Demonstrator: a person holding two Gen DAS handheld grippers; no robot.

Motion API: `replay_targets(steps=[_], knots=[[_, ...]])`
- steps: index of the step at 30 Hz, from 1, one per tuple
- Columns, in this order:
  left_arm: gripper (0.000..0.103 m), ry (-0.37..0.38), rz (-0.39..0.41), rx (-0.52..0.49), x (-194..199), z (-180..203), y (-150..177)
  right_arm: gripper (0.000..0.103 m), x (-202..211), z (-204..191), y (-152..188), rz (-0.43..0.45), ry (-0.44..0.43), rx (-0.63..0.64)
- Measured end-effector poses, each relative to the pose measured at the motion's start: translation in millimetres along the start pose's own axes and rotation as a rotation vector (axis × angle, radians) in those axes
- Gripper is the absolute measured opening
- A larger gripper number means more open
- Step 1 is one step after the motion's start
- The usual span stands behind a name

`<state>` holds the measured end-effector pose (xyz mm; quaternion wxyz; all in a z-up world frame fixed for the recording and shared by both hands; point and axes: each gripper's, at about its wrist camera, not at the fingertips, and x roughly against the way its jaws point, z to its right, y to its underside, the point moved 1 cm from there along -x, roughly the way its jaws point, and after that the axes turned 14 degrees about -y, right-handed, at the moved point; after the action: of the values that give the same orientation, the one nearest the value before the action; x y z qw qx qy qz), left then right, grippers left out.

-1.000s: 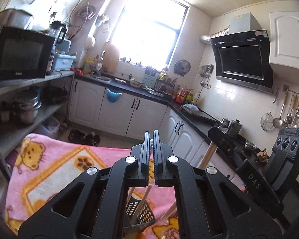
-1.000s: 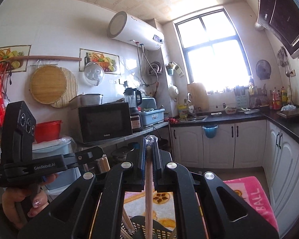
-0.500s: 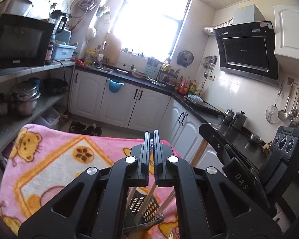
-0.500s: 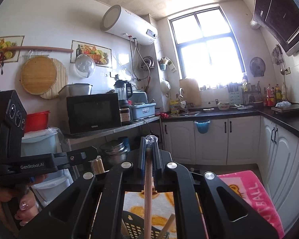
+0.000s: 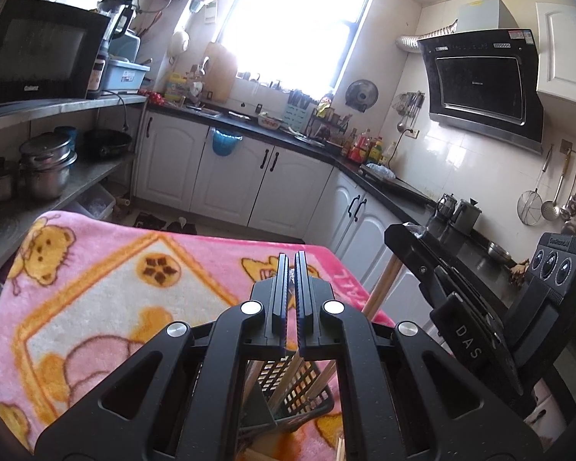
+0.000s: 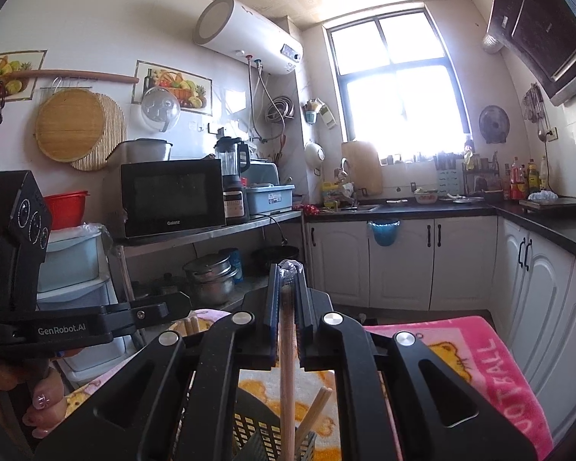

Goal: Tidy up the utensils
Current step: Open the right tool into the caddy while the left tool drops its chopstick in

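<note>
A black mesh utensil basket (image 5: 299, 395) stands on the pink blanket below both grippers, with several wooden chopsticks (image 5: 288, 384) leaning in it. My left gripper (image 5: 292, 269) is shut on a pair of chopsticks that run down into the basket. My right gripper (image 6: 287, 274) is shut on a long wooden stick (image 6: 287, 368) with a plastic-wrapped top end, and it reaches down into the basket (image 6: 257, 434). The right gripper also shows at the right of the left wrist view (image 5: 414, 230), with its stick (image 5: 382, 286) below it.
The pink cartoon blanket (image 5: 96, 299) covers the table. White cabinets (image 5: 249, 188) and a black counter run along the far wall. A shelf with a microwave (image 6: 172, 196) and pots (image 5: 46, 165) stands at the left. More chopsticks (image 6: 190, 324) sit behind the left gripper.
Both grippers have tilted down, so more of the blanket and the basket shows. The chopsticks and the stick sit deeper in the basket. Both grippers stay shut.
</note>
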<state>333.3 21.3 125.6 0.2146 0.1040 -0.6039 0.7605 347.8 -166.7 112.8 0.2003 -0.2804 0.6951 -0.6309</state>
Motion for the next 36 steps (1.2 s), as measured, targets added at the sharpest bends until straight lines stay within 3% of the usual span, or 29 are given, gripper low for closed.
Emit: replay_targets(steps=[6, 13, 16, 23, 36], knots=[[0.001, -0.005, -0.013, 0.0, -1.7, -3.3, 7.7, 0.013, 6.4, 4.9, 8.6, -0.013, 0.01, -0.027], [0.004, -0.027, -0.027, -0.009, 2.4, -4.8, 16.7, 0.023, 19.2, 10.3, 19.5, -0.059, 0.034, -0.078], [0.023, -0.044, -0.035, -0.009, 4.0, -6.5, 18.3, 0.027, 24.1, 11.1, 24.5, -0.088, 0.043, -0.09], [0.038, -0.067, -0.051, 0.009, 8.2, -12.7, 19.5, 0.031, 33.7, 9.6, 35.0, -0.147, 0.067, -0.109], [0.089, -0.075, -0.014, 0.025, 45.8, -17.5, 26.2, 0.047, 56.7, -1.9, 47.0, -0.222, 0.056, -0.124]])
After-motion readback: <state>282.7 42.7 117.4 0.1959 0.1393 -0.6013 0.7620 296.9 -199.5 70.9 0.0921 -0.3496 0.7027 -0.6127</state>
